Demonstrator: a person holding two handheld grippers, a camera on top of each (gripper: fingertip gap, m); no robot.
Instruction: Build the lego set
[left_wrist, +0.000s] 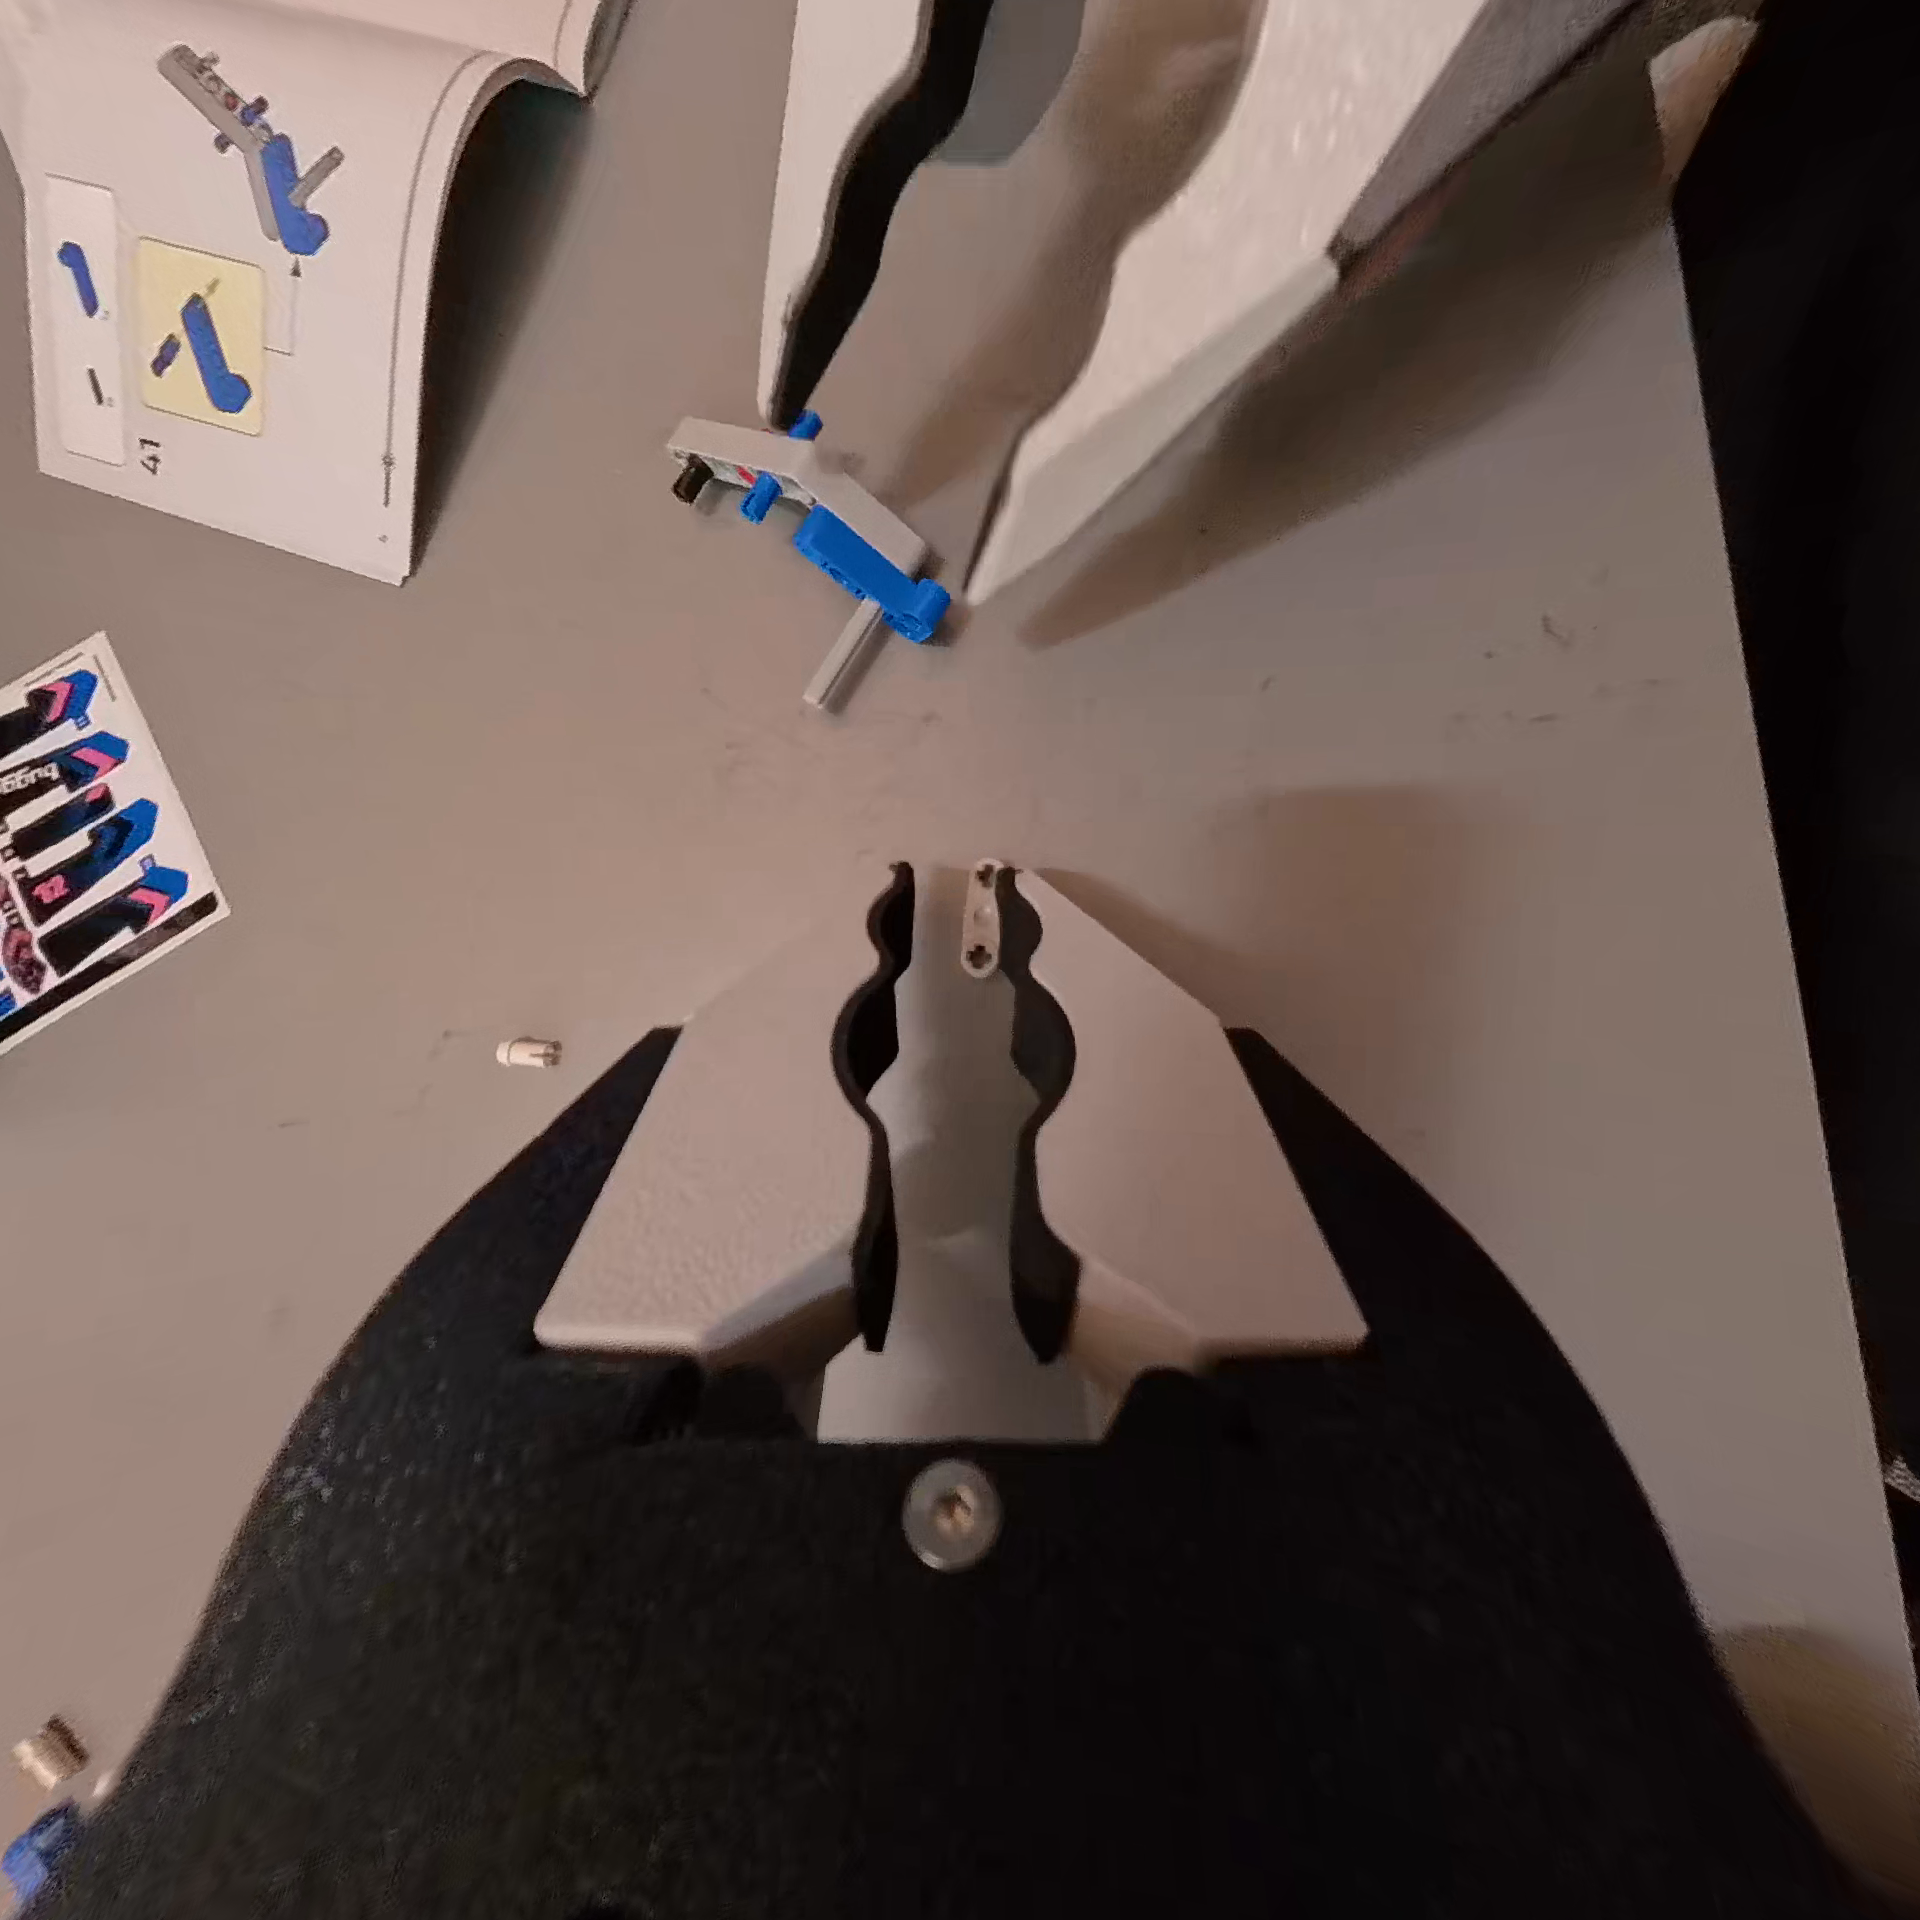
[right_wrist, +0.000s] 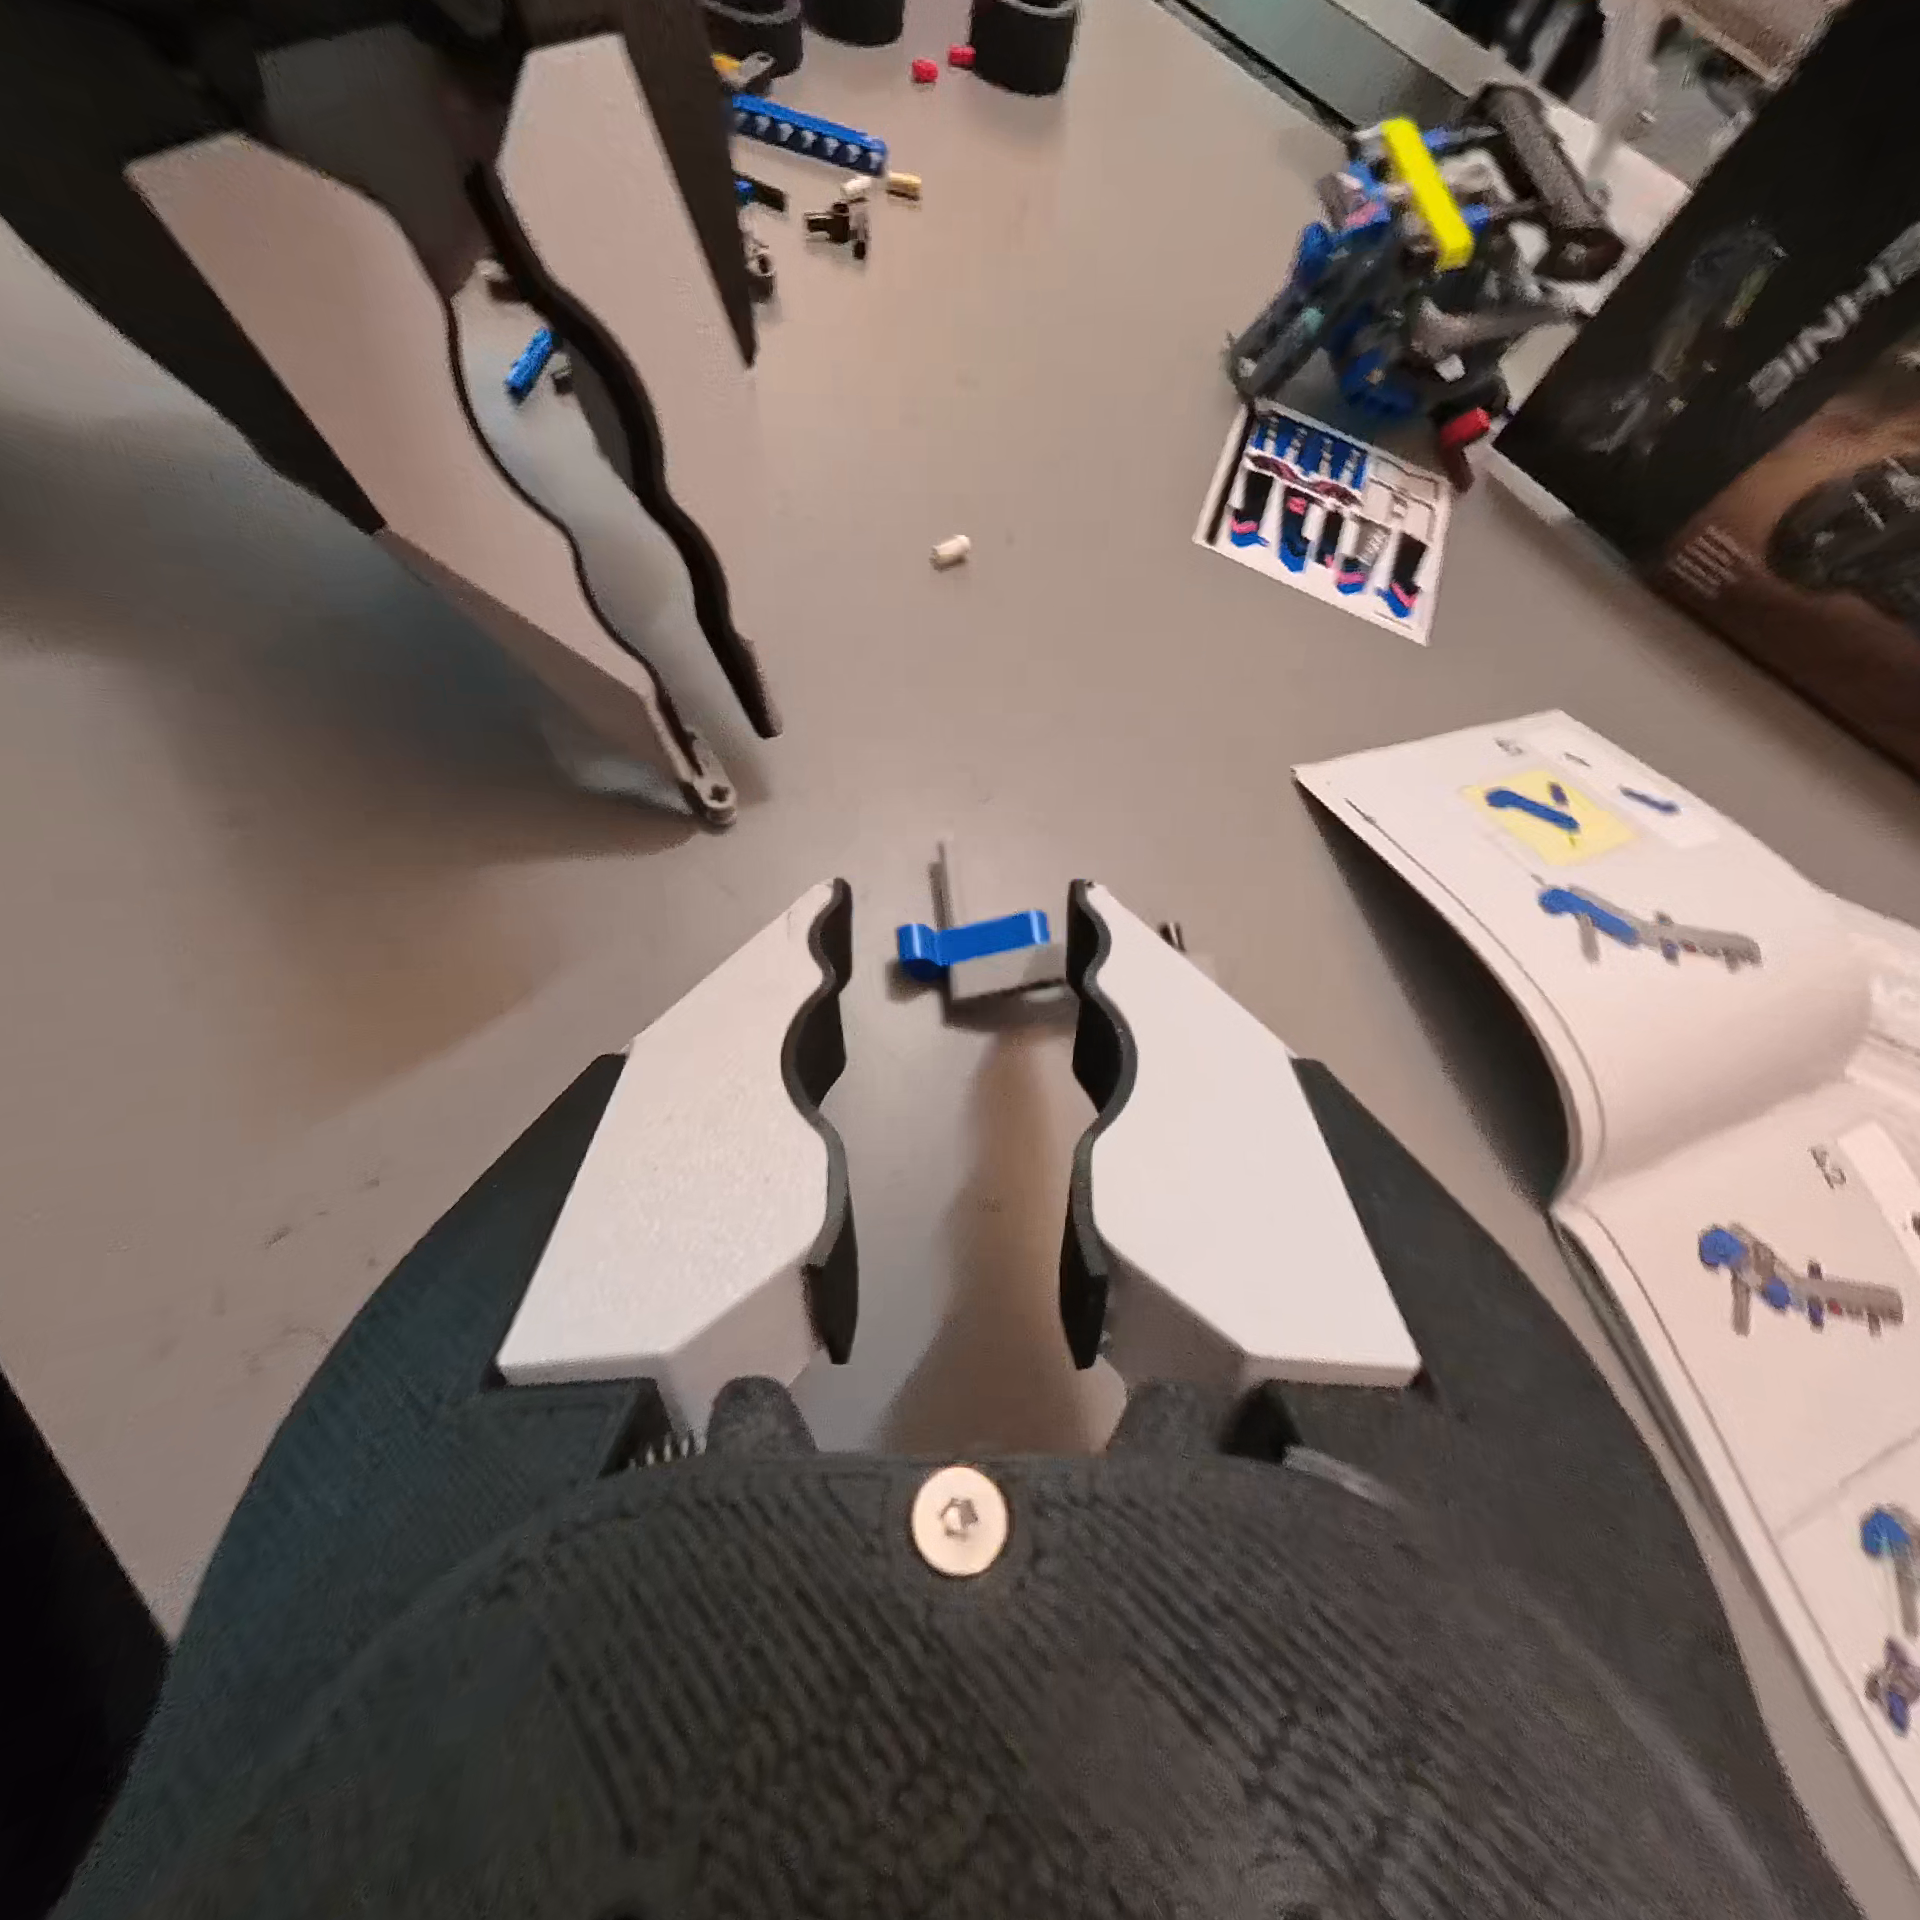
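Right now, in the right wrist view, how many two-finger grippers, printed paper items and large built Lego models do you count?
Two-finger grippers: 2, the left gripper holding a thin grey beam, and the right gripper, open
Printed paper items: 2, open instruction booklet and sticker sheet
Large blue-and-yellow Lego model: 1
Total: 5

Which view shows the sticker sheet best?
The right wrist view: the whole sticker sheet lies flat on the table, beside the partly built model. The left wrist view catches only part of it, cut off at the frame's left edge.
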